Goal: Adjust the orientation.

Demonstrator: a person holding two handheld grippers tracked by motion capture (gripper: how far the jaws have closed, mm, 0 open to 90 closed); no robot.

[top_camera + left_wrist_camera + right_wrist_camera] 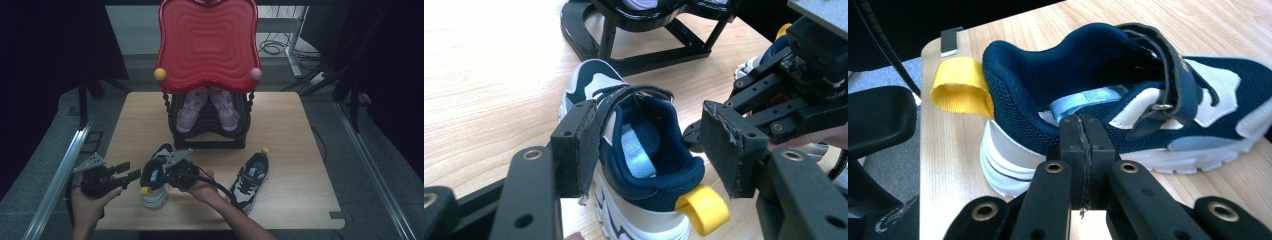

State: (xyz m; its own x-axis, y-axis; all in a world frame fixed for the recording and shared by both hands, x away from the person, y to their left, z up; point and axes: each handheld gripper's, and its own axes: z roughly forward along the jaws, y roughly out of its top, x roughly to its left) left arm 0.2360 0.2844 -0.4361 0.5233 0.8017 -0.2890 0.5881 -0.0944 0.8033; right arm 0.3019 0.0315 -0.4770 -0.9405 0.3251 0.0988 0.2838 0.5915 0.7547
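A navy and white sneaker with a yellow heel loop stands near the table's front edge, toe pointing away from me. My left gripper is open just left of it. In the left gripper view its two pads frame the sneaker from behind the heel without touching it. My right gripper comes in from the shoe's right side. In the right gripper view it is shut, pads pressed together at the side of the collar, with nothing visible between them.
A matching second sneaker lies to the right. Behind stands a black shoe rack holding a pair of pink shoes, topped by a red wavy tray. Bare tabletop lies at the right and far left.
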